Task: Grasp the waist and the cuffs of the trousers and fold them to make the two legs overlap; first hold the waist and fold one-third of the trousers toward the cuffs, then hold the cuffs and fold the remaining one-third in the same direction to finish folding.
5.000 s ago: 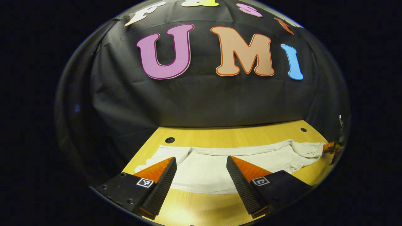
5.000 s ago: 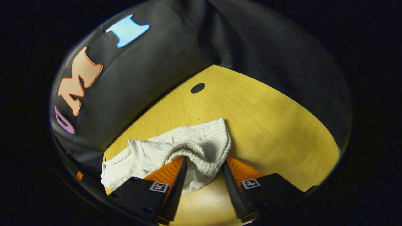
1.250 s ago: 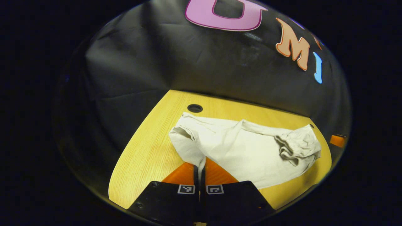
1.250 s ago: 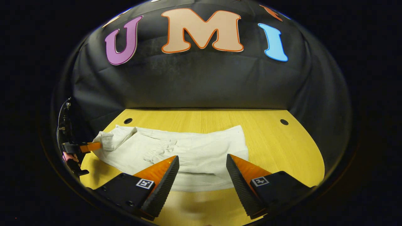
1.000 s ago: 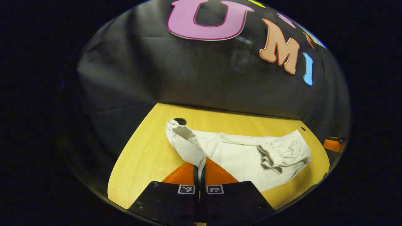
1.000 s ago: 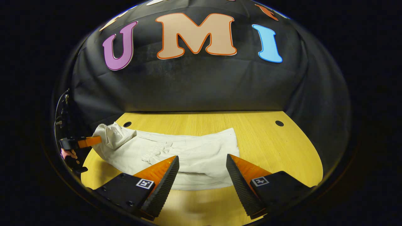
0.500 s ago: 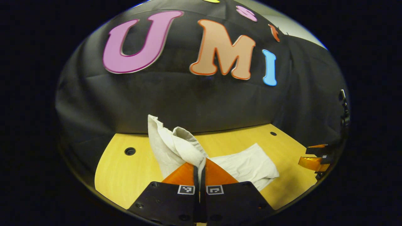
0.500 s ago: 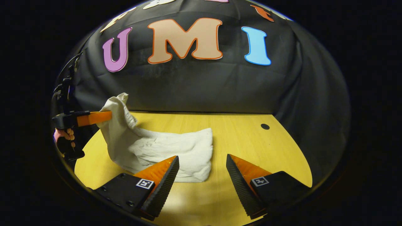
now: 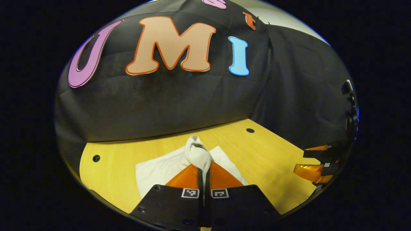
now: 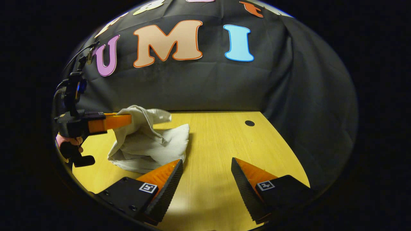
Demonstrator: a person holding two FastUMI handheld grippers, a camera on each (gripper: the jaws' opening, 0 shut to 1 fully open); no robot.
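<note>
- Trousers lie bunched on the left half of the wooden counter, well apart from the round hole near its far right edge.
- Left gripper has its 2 fingers pressed together on the cuff end, a rolled lump of pale cloth standing just beyond its tips.
- In the right gripper view that same left gripper, held by a hand at the far left, carries the cuff end above the rest of the cloth, which rests on the counter.
- Right gripper hangs near the front of the counter with its fingers spread wide and nothing between them; the trousers lie just beyond its left finger.
- In the left gripper view the right gripper shows at the far right, clear of the cloth.
- Step in hand, as I judge it: the last 1 of the 3 folds, with the cuff third being carried over the stack.
- Next move calls for lowering the cuff end flat onto the folded stack, edges lined up, then parting the left fingers without dragging the top layer.
</note>
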